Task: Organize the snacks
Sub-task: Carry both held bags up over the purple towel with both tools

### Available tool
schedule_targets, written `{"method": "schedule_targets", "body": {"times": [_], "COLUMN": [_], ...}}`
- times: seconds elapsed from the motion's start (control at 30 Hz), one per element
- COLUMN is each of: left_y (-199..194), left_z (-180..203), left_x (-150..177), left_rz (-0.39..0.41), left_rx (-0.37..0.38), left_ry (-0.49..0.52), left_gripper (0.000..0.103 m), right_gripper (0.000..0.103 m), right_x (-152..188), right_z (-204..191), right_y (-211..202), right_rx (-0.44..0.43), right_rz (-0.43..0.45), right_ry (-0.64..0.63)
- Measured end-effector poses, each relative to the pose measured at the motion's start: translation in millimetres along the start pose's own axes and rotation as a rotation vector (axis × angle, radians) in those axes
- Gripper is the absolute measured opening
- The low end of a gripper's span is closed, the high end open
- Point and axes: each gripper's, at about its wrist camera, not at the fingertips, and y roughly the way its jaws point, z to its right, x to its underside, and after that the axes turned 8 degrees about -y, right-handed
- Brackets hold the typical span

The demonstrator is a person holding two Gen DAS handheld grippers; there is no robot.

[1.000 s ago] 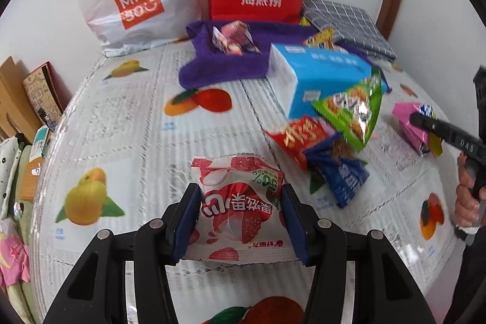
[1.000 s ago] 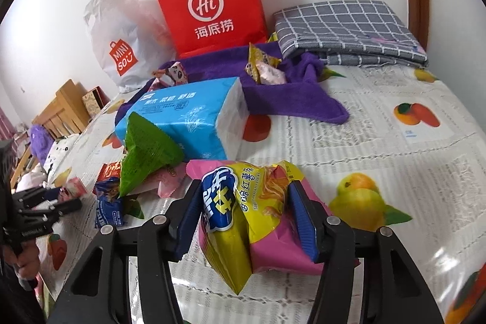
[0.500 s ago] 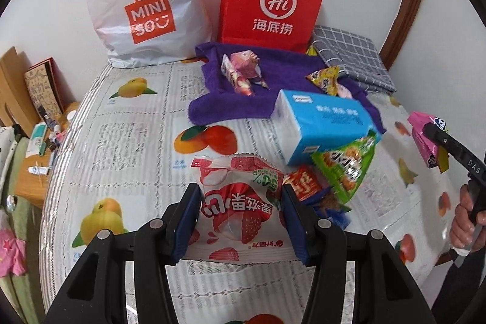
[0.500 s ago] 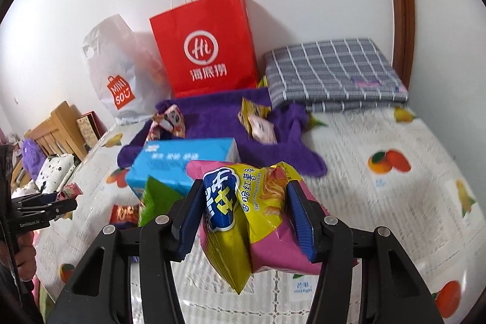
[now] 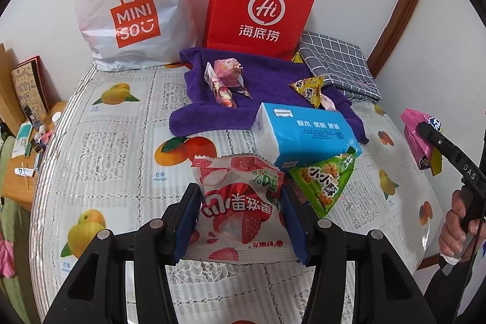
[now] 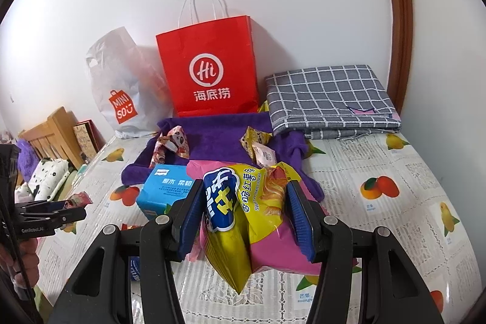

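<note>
Your left gripper (image 5: 240,214) is clamped on a red-and-white strawberry snack packet (image 5: 238,208), its blue pads pressing the packet's two sides, and the packet hangs clear of the fruit-print tablecloth (image 5: 121,148). Your right gripper (image 6: 246,216) is closed on a yellow sweet-potato snack bag (image 6: 243,214) bunched together with a pink packet (image 6: 279,245); both are pinched between the pads and lifted off the cloth.

From the left wrist view, a blue tissue pack (image 5: 300,135) lies at about one o'clock from the strawberry packet, just beyond it, with a green snack bag (image 5: 325,184) leaning against its near edge at two o'clock. A purple towel (image 5: 267,81) is spread further back at twelve o'clock, carrying a pink patterned packet (image 5: 226,78) and a small yellow packet (image 5: 309,88). Behind the towel a red paper bag (image 5: 258,5) stands upright against the wall, with a white plastic shopping bag (image 5: 130,2) beside it at eleven o'clock. A folded grey checked cloth (image 5: 337,63) lies at one o'clock, near the wall. At three o'clock your right hand (image 5: 458,223) shows at the frame's edge.

In the right wrist view your left hand (image 6: 22,258) sits at nine o'clock.
</note>
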Motion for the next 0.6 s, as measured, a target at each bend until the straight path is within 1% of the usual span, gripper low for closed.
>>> {"method": "schedule_targets", "body": {"times": [0.37, 0.6], "left_y": [2.2, 0.9], "left_z": [2.0, 1.2], "left_x": [-23.1, -48.2], "left_rz": [-0.003, 0.013], "left_rx": [0.038, 0.043], "left_ry": [-0.034, -0.054], "left_gripper": [0.051, 0.051], "right_gripper": [0.053, 0.053], "right_x": [-19.1, -43.5], "right_z": [-0.6, -6.3], "right_y": [8.3, 23.0], "right_rx": [-0.012, -0.035], "right_rz": [0.003, 0.004], "right_ry": [0.005, -0.001]}}
